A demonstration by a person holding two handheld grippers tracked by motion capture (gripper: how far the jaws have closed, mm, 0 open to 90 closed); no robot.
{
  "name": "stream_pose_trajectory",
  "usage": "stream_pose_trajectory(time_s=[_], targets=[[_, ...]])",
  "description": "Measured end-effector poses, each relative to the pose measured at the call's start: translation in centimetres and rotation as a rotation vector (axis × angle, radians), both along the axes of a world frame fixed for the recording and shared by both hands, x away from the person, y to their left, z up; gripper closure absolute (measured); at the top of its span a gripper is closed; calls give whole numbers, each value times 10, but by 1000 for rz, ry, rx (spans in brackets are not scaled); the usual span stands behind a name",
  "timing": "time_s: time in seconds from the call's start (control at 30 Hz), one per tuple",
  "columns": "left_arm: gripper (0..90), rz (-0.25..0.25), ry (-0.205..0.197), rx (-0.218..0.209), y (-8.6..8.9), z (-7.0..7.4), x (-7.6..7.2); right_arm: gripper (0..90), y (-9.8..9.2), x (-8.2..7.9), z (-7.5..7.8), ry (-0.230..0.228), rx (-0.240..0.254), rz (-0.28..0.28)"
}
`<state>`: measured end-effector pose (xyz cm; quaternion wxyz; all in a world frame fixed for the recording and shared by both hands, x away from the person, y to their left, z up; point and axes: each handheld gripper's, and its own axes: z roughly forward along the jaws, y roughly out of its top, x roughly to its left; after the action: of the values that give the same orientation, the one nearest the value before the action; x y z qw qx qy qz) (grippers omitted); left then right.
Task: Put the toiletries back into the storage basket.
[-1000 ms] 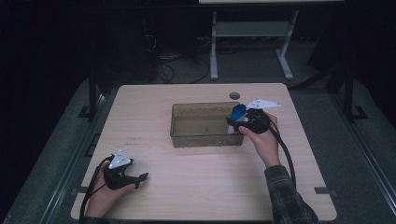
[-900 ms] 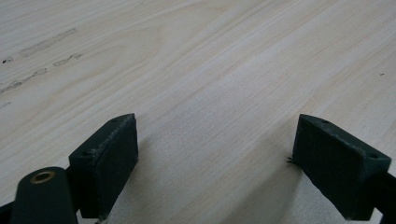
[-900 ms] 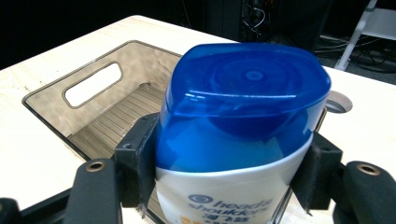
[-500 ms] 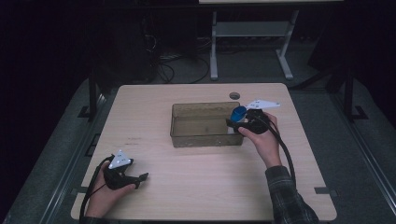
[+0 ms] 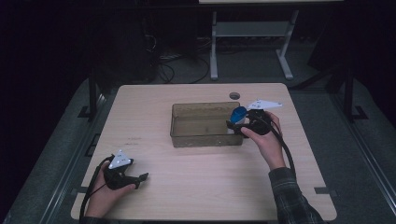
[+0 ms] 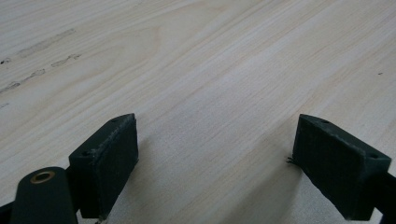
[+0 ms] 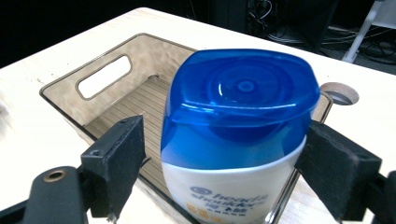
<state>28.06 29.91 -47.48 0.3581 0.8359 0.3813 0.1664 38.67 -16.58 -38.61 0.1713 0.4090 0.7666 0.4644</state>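
A white shampoo bottle with a blue cap [image 7: 238,98] stands between the jaws of my right gripper [image 7: 224,163] at the right end of a clear brown bin [image 7: 140,56]. The jaws have just been opening. The left pad stands clear of the bottle and the right pad is close beside it. From above, the blue cap [image 5: 238,114] sits over the bin's [image 5: 205,140] right end, with the right gripper [image 5: 233,126] beside it. My left gripper [image 5: 140,179] rests near the table's front left. Its jaws [image 6: 215,154] are open over bare wood.
The bin has a handle cutout in its far end wall and a ribbed floor. A round cable hole [image 5: 234,95] lies in the tabletop just behind the bin. A white metal stand [image 5: 247,32] and floor cables sit beyond the table's far edge.
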Motion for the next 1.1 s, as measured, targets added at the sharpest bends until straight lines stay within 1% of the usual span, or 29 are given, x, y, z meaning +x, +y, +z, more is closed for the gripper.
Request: stream_pose_trajectory(time_s=[0.1,0.17,0.23,0.43,0.6,0.77,0.87,1.0,1.1], targets=[[133,1,0,-1,0,0,0,179,0,-3,2,-2,-6,6],[133,0,-1,0,0,0,0,188,0,-5,3,3,15,10],[133,0,-1,1,0,0,0,199,-1,-8,3,-12,16,1],[133,-2,-1,1,0,0,-1,207,-8,-14,0,-11,41,-9],[133,-3,0,1,0,0,-1,212,-13,-20,-2,-14,27,-23],[133,-4,-1,0,0,0,-1,211,-22,-26,-5,-10,32,-30],[133,-3,-1,0,0,0,-1,212,-27,-30,-7,-17,31,-32],[132,-4,-1,0,0,0,-1,213,-33,-36,-8,-15,41,-38],[133,-3,-2,-1,0,0,-1,213,-37,-40,-9,-16,38,-39]])
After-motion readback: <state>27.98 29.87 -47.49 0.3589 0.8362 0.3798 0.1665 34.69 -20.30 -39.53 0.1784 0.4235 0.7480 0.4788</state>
